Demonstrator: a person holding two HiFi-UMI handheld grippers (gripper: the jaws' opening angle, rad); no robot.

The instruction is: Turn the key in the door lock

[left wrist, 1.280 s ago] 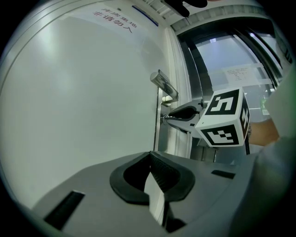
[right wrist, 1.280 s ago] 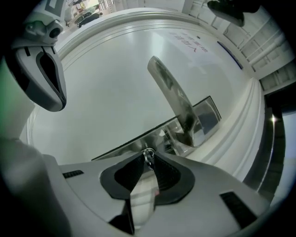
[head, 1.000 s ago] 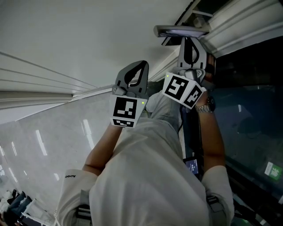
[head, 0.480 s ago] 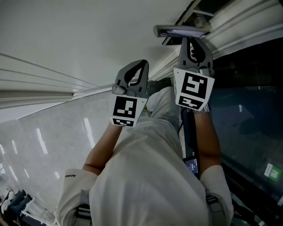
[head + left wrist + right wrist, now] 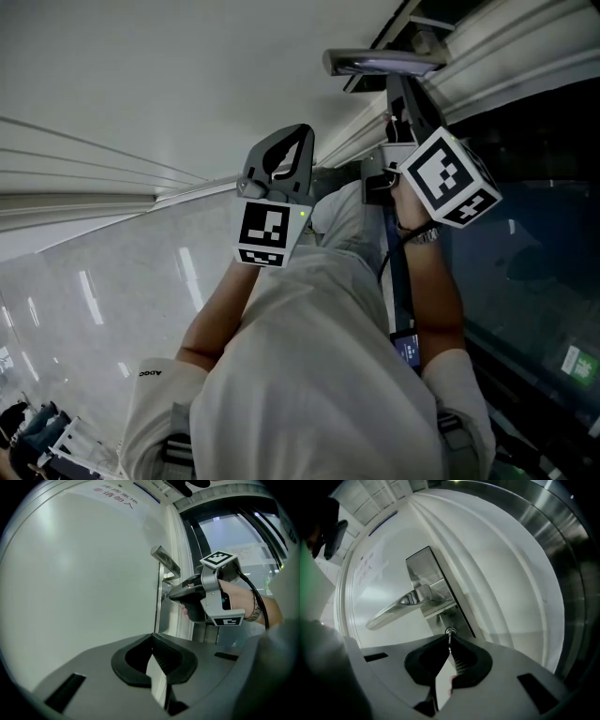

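In the right gripper view a thin metal key [image 5: 449,639] sticks out of the round lock cylinder [image 5: 450,631], just below the steel lever handle [image 5: 401,606] on its plate [image 5: 423,571]. My right gripper [image 5: 449,641] is shut on the key, its jaws edge-on to it. The left gripper view shows that right gripper [image 5: 169,595] level at the door edge, under the handle [image 5: 165,560]. My left gripper [image 5: 153,638] hangs back from the white door [image 5: 84,573], jaw tips together with nothing between them. Both grippers, the left [image 5: 281,155] and the right [image 5: 398,98], show in the head view.
The white door frame's mouldings [image 5: 497,573] run beside the lock plate. Dark glass [image 5: 525,234] lies right of the door. The person's arms and light shirt [image 5: 309,375] fill the lower head view. A polished stone floor [image 5: 94,300] is at left.
My right gripper has rolled on the spot about its own pointing line, and its marker cube has swung from the left side over to the right. The left gripper has stayed still.
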